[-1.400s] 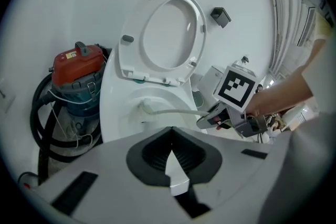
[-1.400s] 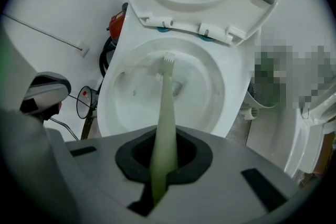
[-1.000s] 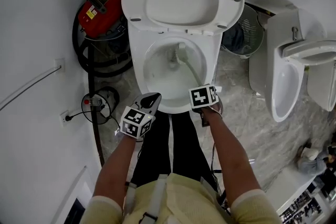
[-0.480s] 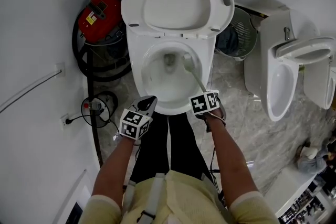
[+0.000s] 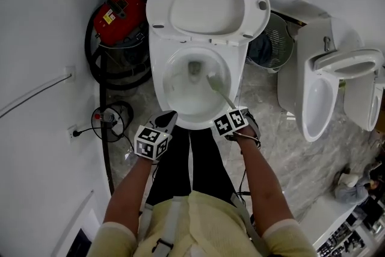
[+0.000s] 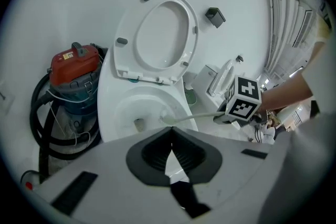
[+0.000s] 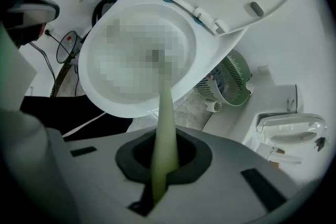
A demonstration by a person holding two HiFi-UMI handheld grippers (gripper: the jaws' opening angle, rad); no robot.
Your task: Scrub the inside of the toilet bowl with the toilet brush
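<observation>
— what has been altered in the last 1 second?
— the toilet brush (image 5: 218, 90) has been drawn back. its head, seen up beside the drain (image 5: 194, 68) 1 second ago, is now set lower on the right-hand wall of the toilet bowl (image 5: 174, 93), nearer the front rim. the right gripper (image 5: 231, 120) has been pulled a little toward the person along with it.
— and what is meant by that for the job?
— a scrubbing stroke is judged to be under way, from the back of the bowl toward the front. how much of the bowl has already been covered cannot be told.
— how are the right gripper's fingers set?
— they are clamped on the brush's pale green handle, which is seen in the right gripper view running out from between them and down into the bowl.
— and the left gripper (image 5: 165, 122)?
— it is held just outside the front rim, on the left, with nothing touched. its jaws are brought together with only a hairline slit left, and nothing is carried between them.
— is the bowl left open?
— it is: the seat and lid (image 5: 207, 6) are raised against the wall. a red vacuum cleaner (image 5: 117, 12) is seen standing beside the bowl on the left.
</observation>
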